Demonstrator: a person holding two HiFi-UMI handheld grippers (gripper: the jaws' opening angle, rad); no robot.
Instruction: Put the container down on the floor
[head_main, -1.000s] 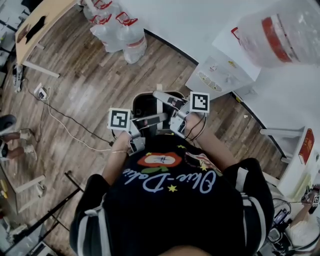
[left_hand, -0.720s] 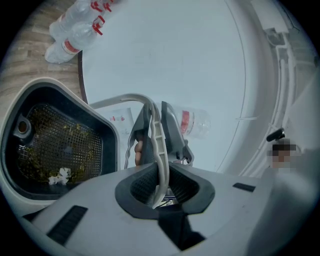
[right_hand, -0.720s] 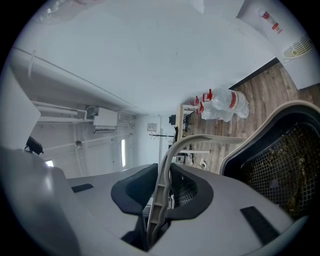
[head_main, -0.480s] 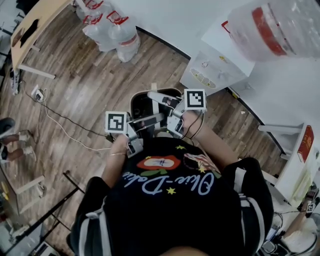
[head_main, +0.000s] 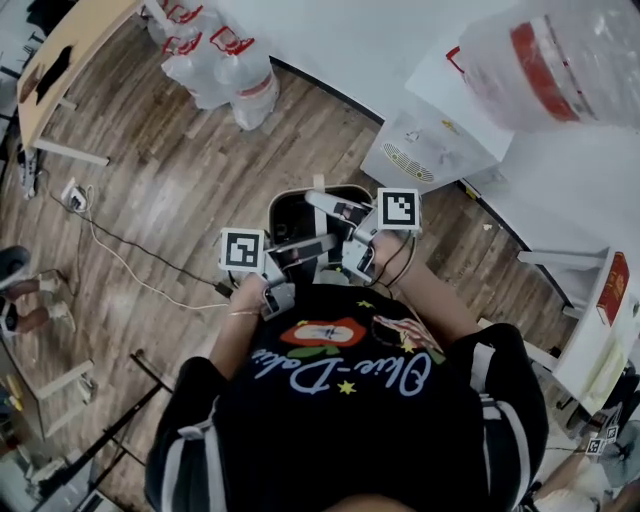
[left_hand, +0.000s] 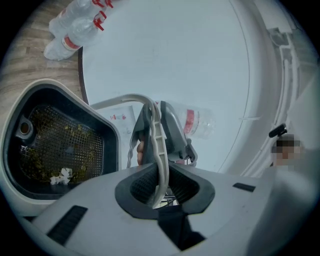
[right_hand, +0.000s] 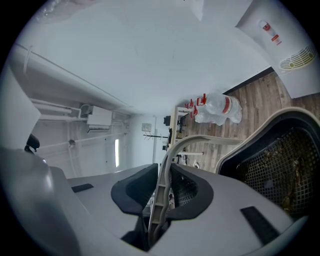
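Left claw (left_hand: 159, 185), right claw (right_hand: 162, 194) clamp handle (left_hand: 155, 137); container (head_main: 279, 204) mostly hidden.

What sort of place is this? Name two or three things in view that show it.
Probably an office or workroom, not a home: packs of water bottles lie by the white wall, a desk stands at the edge, and a cable trails across the wooden floor.
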